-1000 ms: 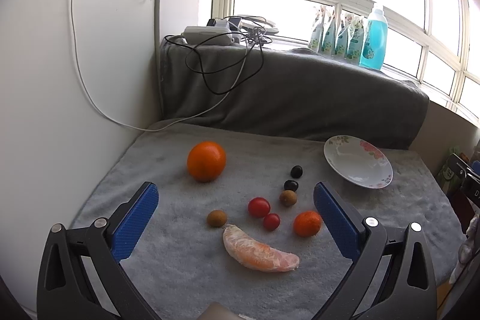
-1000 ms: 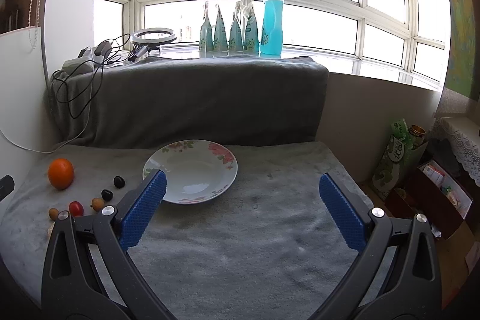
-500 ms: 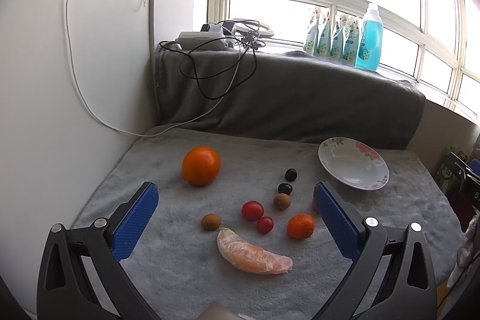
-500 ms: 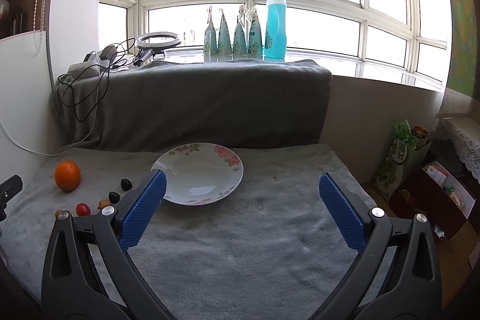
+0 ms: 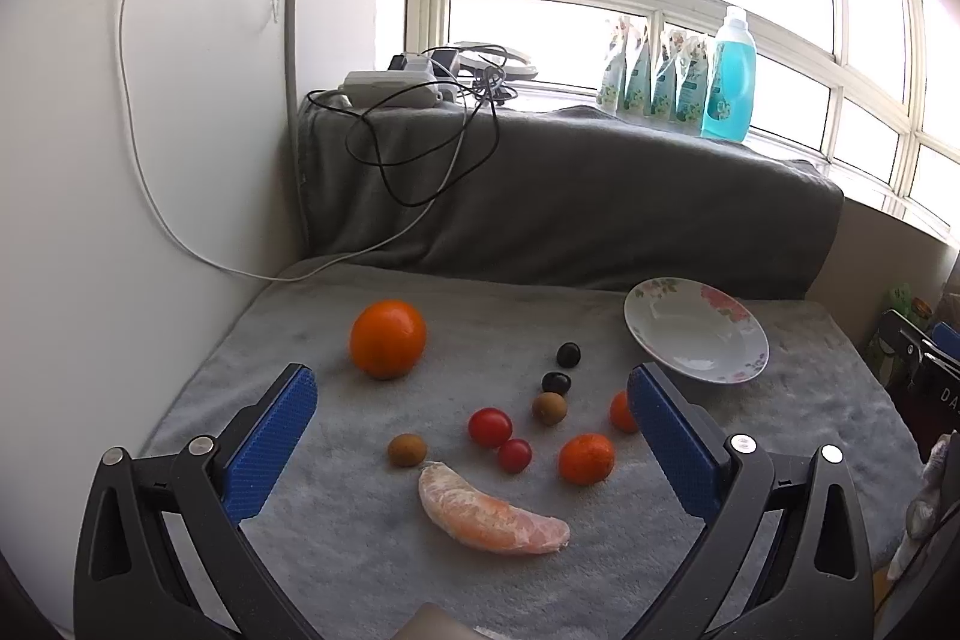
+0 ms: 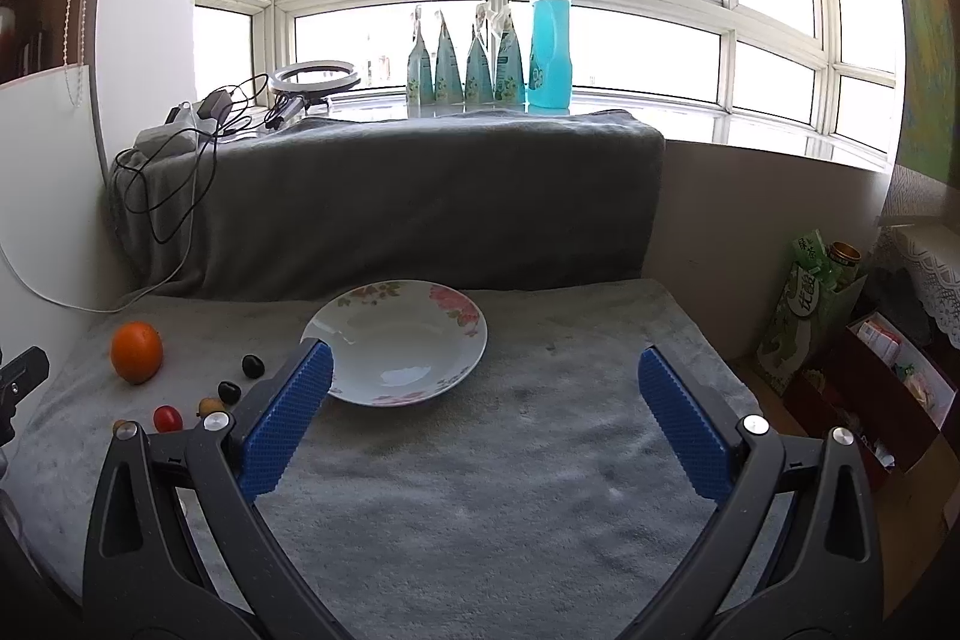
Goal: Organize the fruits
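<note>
While fruit lies loose: left gripper (image 5: 471, 421) jaws released above peeled segment (image 5: 492, 520)
Right gripper (image 6: 480, 415): jaws released, empty
Plate (image 6: 465, 334): bare, far right

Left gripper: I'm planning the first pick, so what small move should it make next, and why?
Probably ease the left gripper forward and down over the peeled orange segment. Its jaws stand wide open and empty, the segment is the fruit lying nearest in front of it, and the plate holds nothing yet. The right gripper is open too, facing the plate.
</note>
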Demonstrator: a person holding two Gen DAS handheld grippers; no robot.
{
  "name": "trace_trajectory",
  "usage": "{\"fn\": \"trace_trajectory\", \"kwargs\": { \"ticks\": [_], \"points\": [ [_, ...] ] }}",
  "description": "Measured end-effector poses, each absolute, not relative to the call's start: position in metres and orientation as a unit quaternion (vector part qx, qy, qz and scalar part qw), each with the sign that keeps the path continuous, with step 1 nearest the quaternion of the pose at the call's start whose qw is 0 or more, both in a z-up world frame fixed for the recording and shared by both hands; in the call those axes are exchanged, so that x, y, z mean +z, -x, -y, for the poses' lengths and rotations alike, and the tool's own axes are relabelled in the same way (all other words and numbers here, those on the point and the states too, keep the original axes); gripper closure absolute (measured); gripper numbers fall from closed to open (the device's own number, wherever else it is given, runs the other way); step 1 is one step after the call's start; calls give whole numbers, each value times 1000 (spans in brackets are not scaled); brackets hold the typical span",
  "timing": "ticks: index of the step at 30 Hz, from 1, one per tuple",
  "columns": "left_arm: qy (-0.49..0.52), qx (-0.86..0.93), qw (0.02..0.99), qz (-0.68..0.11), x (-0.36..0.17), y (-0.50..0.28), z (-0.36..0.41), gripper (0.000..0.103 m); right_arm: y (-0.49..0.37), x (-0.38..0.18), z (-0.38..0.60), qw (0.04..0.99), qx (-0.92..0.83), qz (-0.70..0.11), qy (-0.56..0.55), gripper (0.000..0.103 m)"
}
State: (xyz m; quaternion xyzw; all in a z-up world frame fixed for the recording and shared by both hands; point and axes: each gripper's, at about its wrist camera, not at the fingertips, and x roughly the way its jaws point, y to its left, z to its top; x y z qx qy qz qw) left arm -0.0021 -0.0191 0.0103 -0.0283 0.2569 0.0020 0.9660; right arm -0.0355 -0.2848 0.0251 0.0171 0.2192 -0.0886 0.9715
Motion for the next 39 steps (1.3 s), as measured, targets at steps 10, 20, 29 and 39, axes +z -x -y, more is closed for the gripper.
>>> {"fn": "trace_trajectory", "kwargs": {
  "ticks": [10,20,29,39],
  "points": [
    [28,2,967,-255,11,3,20,0,36,25,285,972,-89,-218,-16,0],
    [28,0,968,-251,13,4,20,0,36,24,284,972,-89,-219,-16,0],
    [20,0,972,-234,19,4,21,0,37,23,285,971,-89,-219,-15,0],
    [22,-2,971,-237,18,4,21,0,39,19,283,972,-86,-220,-13,0]
  ]
}}
